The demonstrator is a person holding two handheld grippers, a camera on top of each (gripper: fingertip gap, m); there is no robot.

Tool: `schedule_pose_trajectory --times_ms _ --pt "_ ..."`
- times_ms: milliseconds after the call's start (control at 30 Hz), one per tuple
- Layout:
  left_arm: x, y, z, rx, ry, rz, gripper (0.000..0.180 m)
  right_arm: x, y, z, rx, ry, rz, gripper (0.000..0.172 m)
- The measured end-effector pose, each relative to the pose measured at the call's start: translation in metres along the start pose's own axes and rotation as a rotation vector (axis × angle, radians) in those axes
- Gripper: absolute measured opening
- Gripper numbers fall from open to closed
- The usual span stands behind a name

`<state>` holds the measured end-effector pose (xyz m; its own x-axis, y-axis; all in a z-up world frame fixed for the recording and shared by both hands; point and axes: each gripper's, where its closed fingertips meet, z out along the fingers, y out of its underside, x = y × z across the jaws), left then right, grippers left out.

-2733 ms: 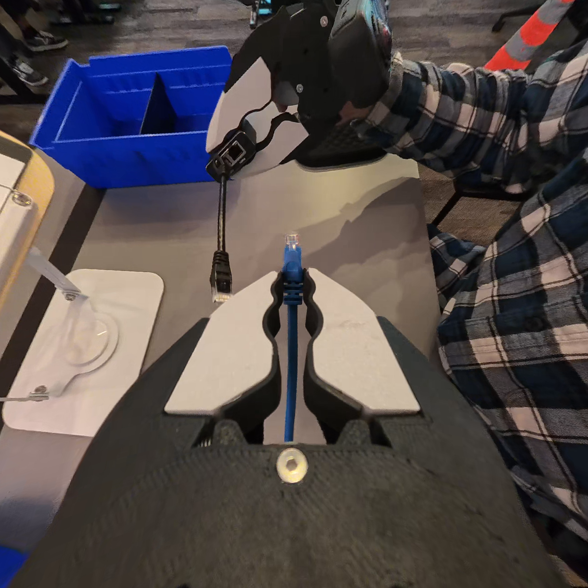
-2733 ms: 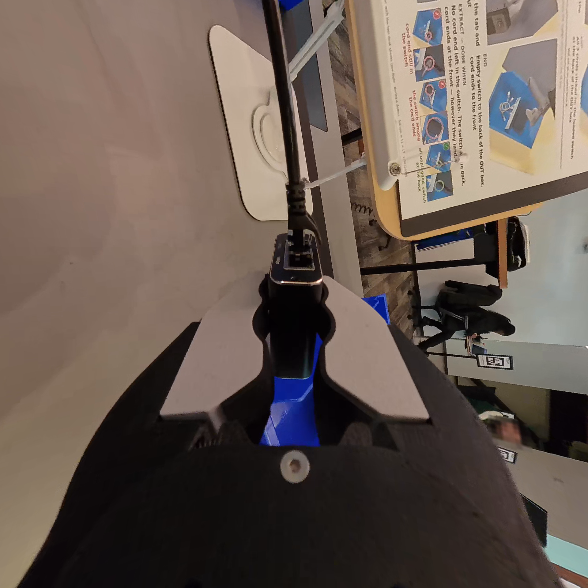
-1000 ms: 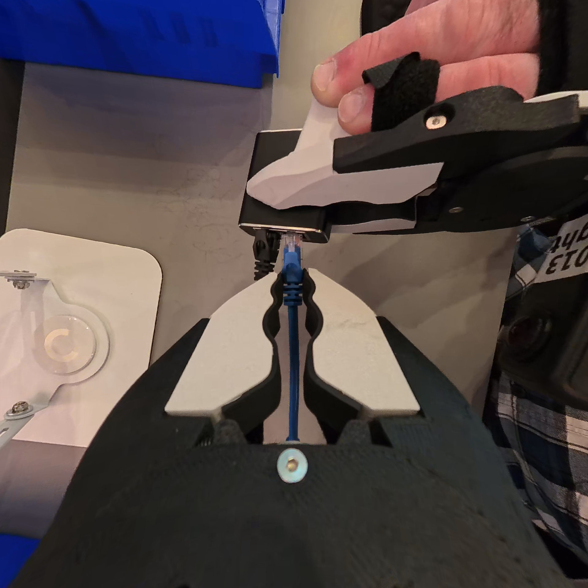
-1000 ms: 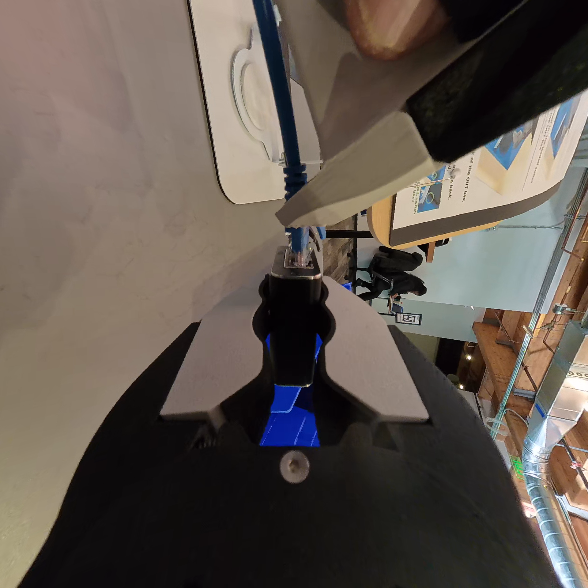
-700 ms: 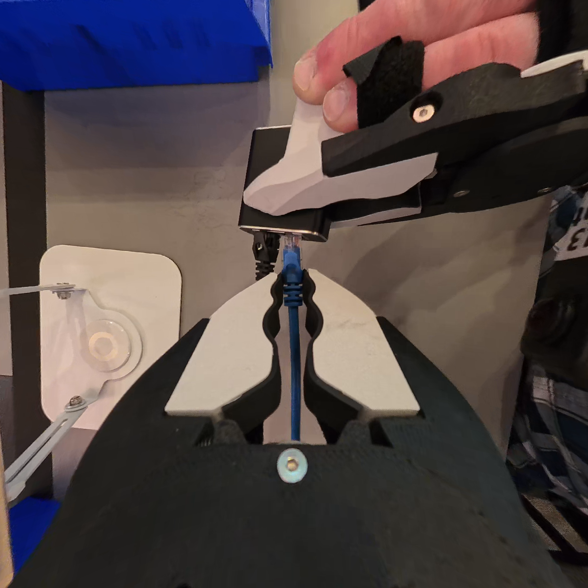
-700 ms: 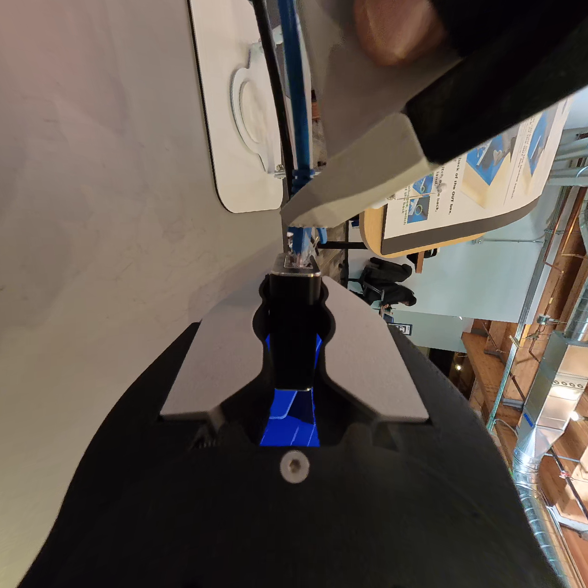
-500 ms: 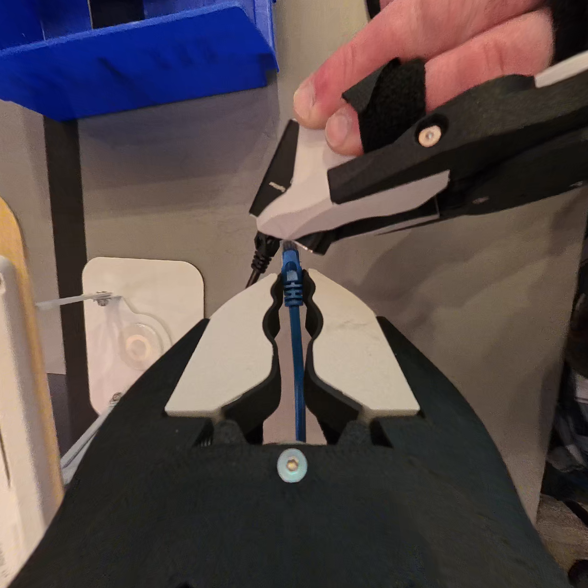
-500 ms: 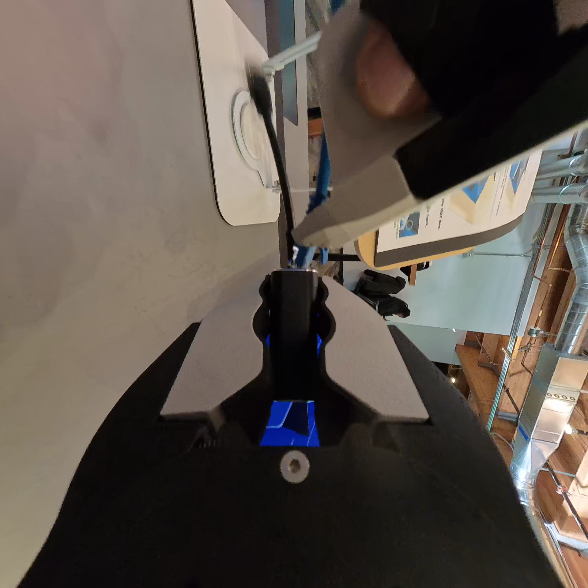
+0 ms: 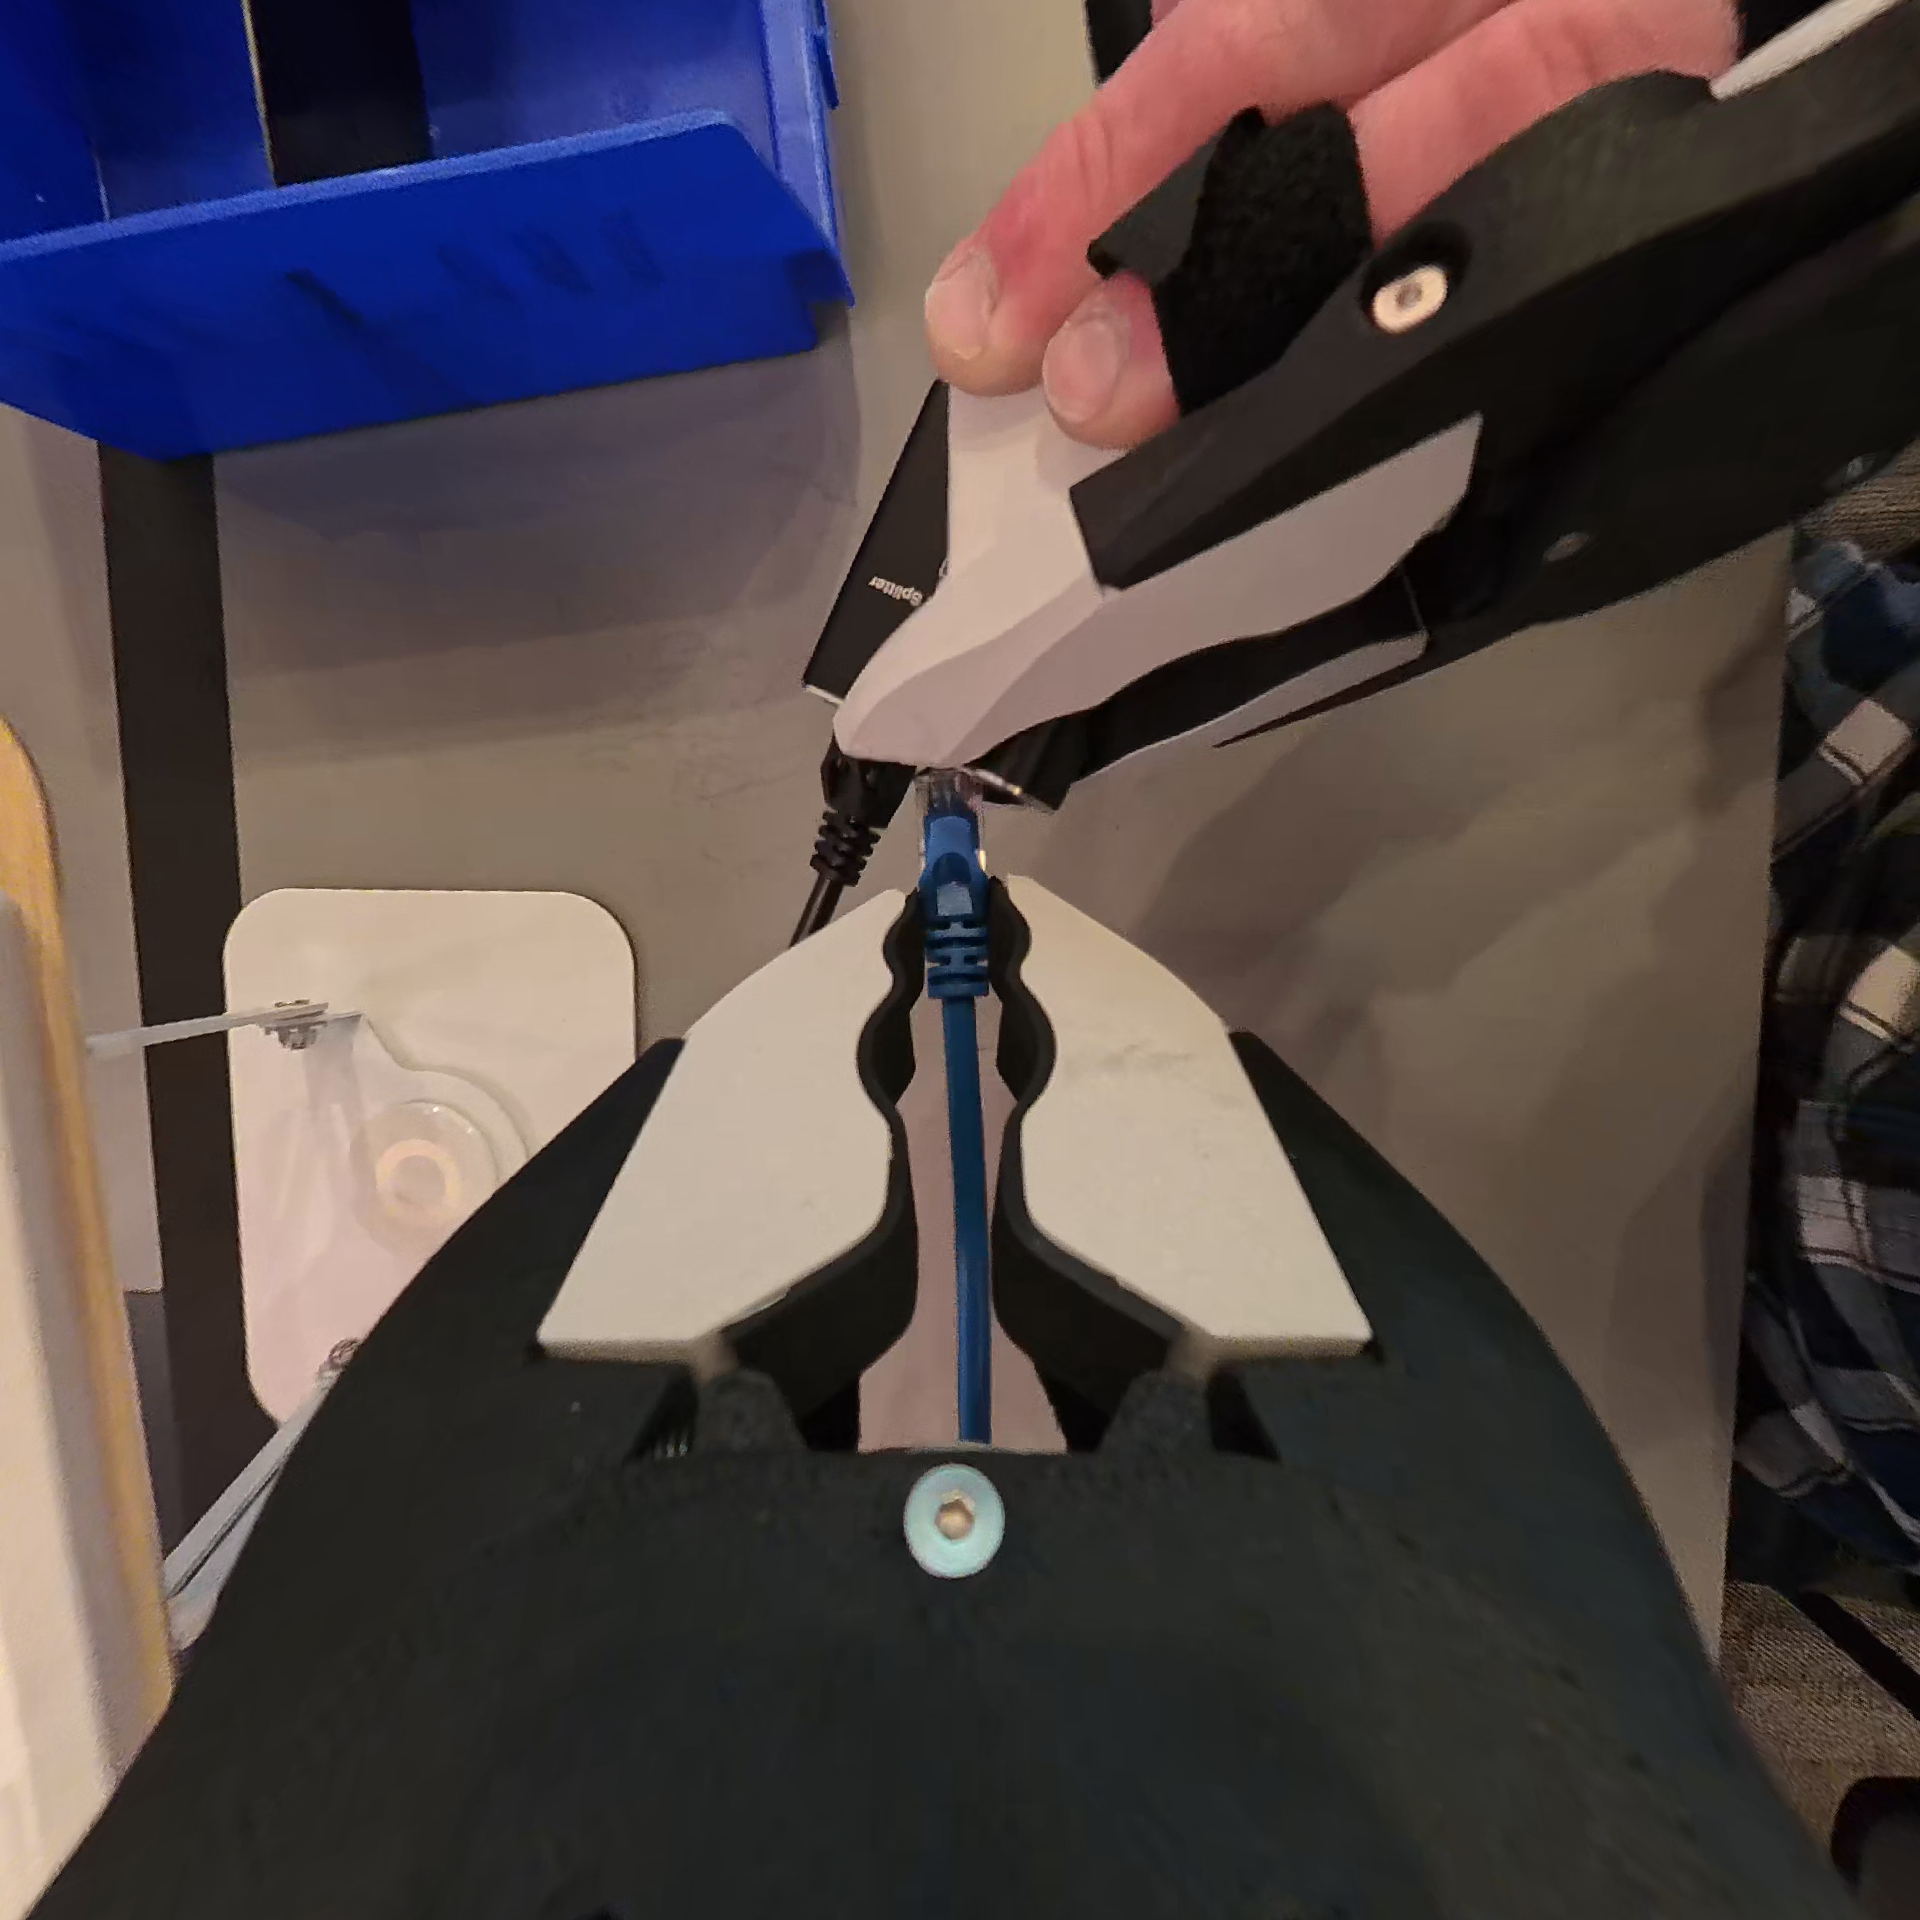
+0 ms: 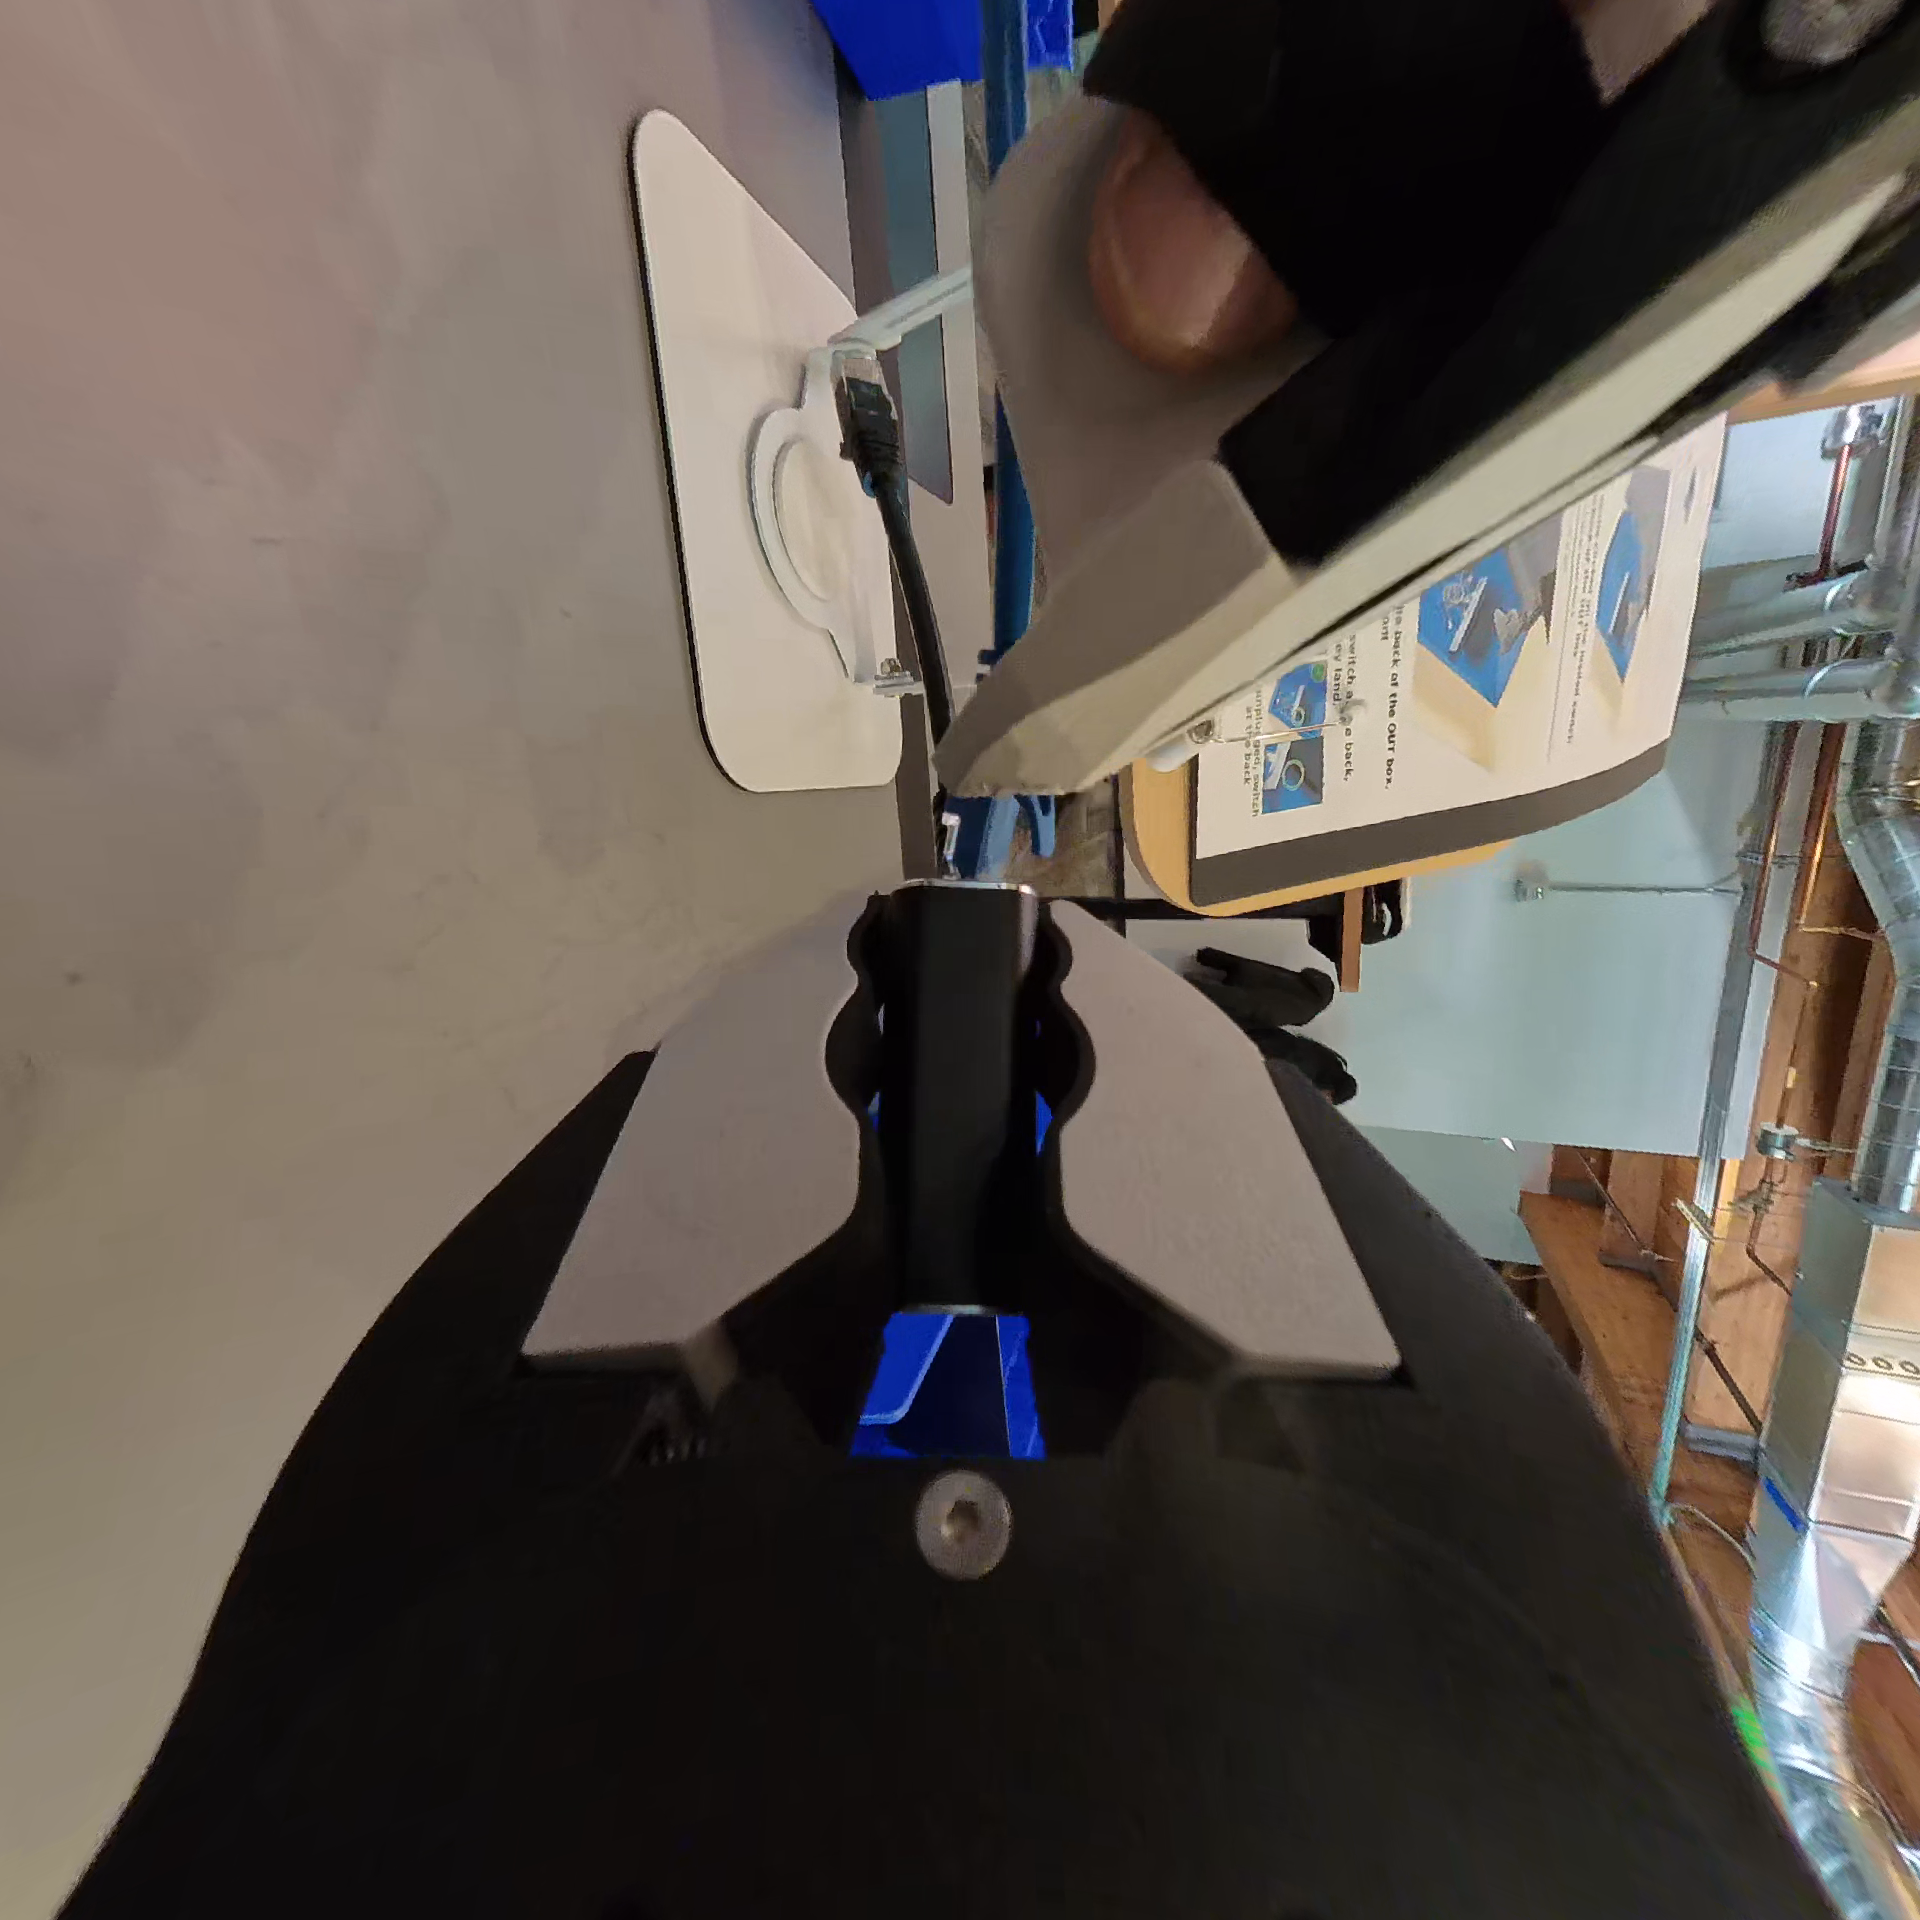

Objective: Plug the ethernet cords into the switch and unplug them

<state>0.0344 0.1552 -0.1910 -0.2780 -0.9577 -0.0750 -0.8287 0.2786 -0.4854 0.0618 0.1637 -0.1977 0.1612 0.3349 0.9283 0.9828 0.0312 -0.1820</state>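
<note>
Now black switch [image 9: 883, 582] tilted, blue cord [image 9: 961, 1143] entering, black cord [image 9: 847, 842] plugged

A grey counter [image 9: 1351, 935] carries a blue bin [image 9: 416, 291] and white mat [image 9: 436, 997]. Beyond, a pale wall [image 10: 1538, 987], wood floor [image 10: 1621, 1351] and what look like metal ducts [image 10: 1881, 831].

A blue bin [image 9: 416, 260] sits at the far edge of the grey table [image 9: 1351, 987]. A white pad [image 9: 436, 997] with a clear bracket [image 9: 416, 1153] lies left. An instruction board [image 10: 1455, 675] stands beyond the table edge.
</note>
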Motion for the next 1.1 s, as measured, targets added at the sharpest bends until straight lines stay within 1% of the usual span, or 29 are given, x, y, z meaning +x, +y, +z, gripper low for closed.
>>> schedule_pose_trajectory --times_ms 33,133,267,600,733,867,933,1000,1067,1100 --pt "0.002 0.000 -0.001 0.013 0.014 -0.003 0.011 0.001 -0.001 -0.001 0.013 -0.003 0.003 0.026" --pt "0.005 -0.002 -0.003 0.058 0.060 -0.035 0.011 0.003 0.000 -0.002 0.031 -0.012 0.011 0.026" --pt "0.008 -0.006 -0.004 0.091 0.047 -0.023 0.011 0.005 0.002 -0.004 0.040 -0.020 0.010 0.026" --pt "0.012 -0.010 -0.002 0.080 0.018 -0.005 0.010 0.001 0.013 -0.001 -0.002 -0.053 0.025 0.026" --pt "0.012 -0.010 -0.003 0.086 0.032 -0.036 0.010 0.002 0.013 0.001 -0.005 -0.065 0.047 0.025" --pt "0.013 -0.005 0.000 0.084 0.073 -0.075 0.010 -0.002 0.013 0.003 -0.023 -0.079 0.019 0.025" --pt "0.009 -0.003 -0.001 0.097 0.060 -0.092 0.010 -0.006 0.016 0.006 -0.043 -0.098 0.019 0.026" --pt "0.010 0.002 -0.008 0.099 0.043 -0.082 0.011 -0.011 0.025 0.010 -0.075 -0.108 0.014 0.026" --pt "0.013 0.013 -0.014 0.073 0.018 -0.069 0.011 -0.013 0.036 0.013 -0.100 -0.109 0.029 0.026" --pt "0.020 0.018 -0.017 0.074 0.028 -0.070 0.011 -0.012 0.042 0.014 -0.115 -0.107 0.042 0.026"
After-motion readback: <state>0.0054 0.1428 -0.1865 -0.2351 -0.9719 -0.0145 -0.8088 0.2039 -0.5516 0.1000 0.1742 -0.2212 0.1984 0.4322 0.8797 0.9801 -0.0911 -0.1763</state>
